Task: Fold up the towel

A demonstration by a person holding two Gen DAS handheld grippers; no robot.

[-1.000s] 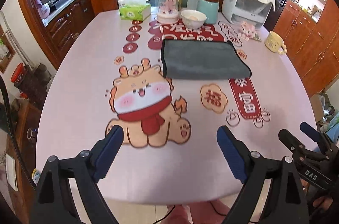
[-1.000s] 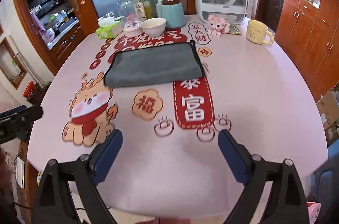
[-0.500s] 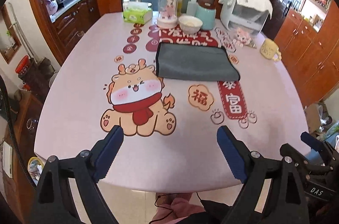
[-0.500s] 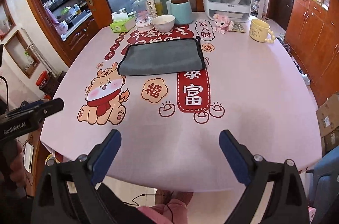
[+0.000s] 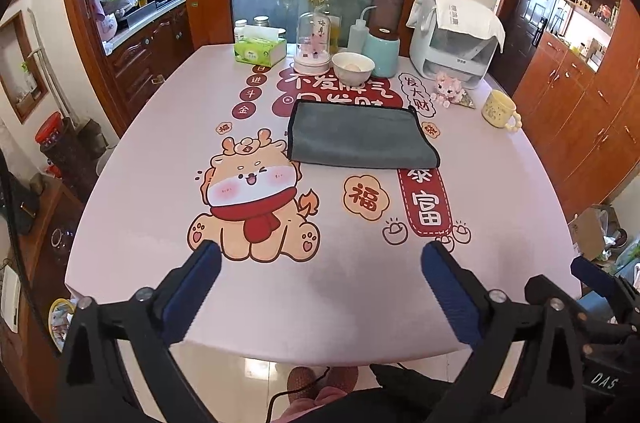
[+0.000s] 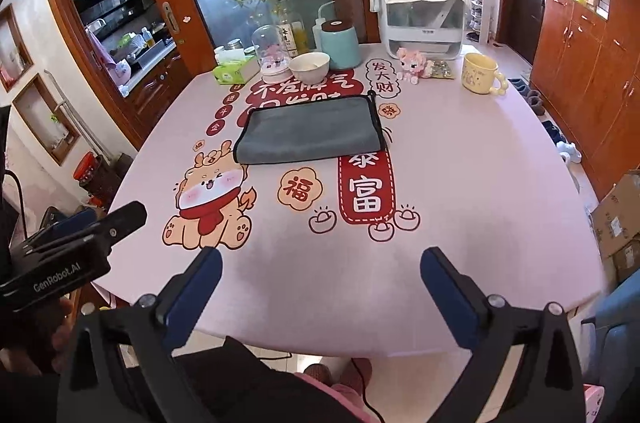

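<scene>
Pink tablecloth with a cartoon dragon print (image 5: 132, 159) fills the room's middle, wooden cabinets all round; dark grey folded rectangular towel (image 5: 360, 135) lies flat past the centre, just in front of the white ceramic bowl (image 5: 353, 66); pale yellow mug (image 5: 496, 109) sits well off to its right; left gripper (image 5: 320, 281) hangs over the near edge, blue-padded jaws spread wide, gripping nothing; right gripper (image 6: 320, 283) likewise gapes wide and empty, well short of the towel (image 6: 310, 133).

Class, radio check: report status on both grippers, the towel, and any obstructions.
Left gripper open, right gripper open, both empty, short of the towel. Grey towel flat on table, untouched. Nothing between grippers and towel.
</scene>
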